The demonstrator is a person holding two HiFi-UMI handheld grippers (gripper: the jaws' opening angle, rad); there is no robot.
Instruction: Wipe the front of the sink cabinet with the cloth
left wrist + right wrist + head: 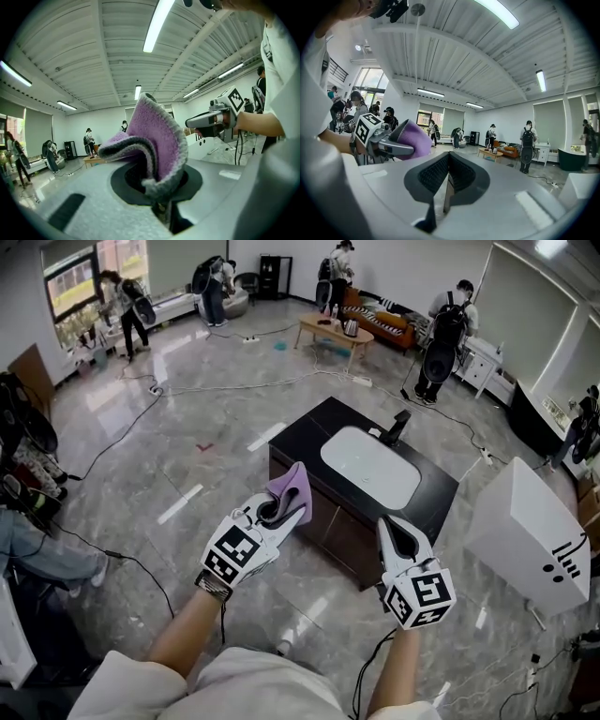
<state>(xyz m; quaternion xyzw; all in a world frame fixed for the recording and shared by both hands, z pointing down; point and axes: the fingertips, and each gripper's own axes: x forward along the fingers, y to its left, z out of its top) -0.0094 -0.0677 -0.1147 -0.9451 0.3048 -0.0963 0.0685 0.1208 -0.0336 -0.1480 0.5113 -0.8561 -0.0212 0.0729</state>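
The black sink cabinet (342, 531) waits with its front apparently untouched (the wiping itself looks yet to begin). The purple cloth (159, 140) is raised in the air just before the cabinet, clamped in the left gripper (274, 512). The right gripper (447, 180) is closed tight on nothing.

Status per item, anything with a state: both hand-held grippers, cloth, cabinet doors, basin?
left hand-held gripper: shut on the purple fleece cloth
right hand-held gripper: shut, nothing between the jaws
purple fleece cloth: bunched, clamped, held up off the cabinet
black sink cabinet: front doors closed
white rounded basin: empty
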